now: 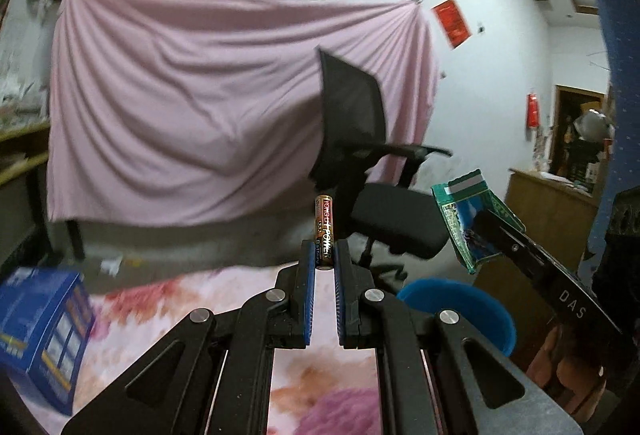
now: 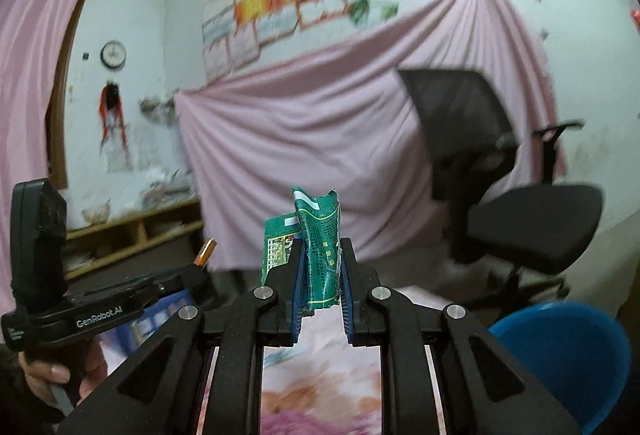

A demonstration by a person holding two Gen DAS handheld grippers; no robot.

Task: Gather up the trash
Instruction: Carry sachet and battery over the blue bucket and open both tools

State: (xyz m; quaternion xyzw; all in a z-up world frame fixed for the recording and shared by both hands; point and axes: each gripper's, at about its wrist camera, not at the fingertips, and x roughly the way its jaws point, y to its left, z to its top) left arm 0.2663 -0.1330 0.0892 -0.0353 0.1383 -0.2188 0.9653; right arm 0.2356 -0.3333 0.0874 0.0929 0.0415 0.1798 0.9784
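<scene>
My left gripper is shut on a small battery with a brown and red label, held upright above the flowered table. It also shows in the right wrist view at the left. My right gripper is shut on a crumpled green wrapper, held in the air; this wrapper also shows in the left wrist view at the right. A blue bowl sits on the table below the right gripper, and it shows in the right wrist view at the lower right.
A blue box stands at the table's left edge. A black office chair stands beyond the table in front of a pink sheet. A wooden cabinet is at the right. The tablecloth is pink and flowered.
</scene>
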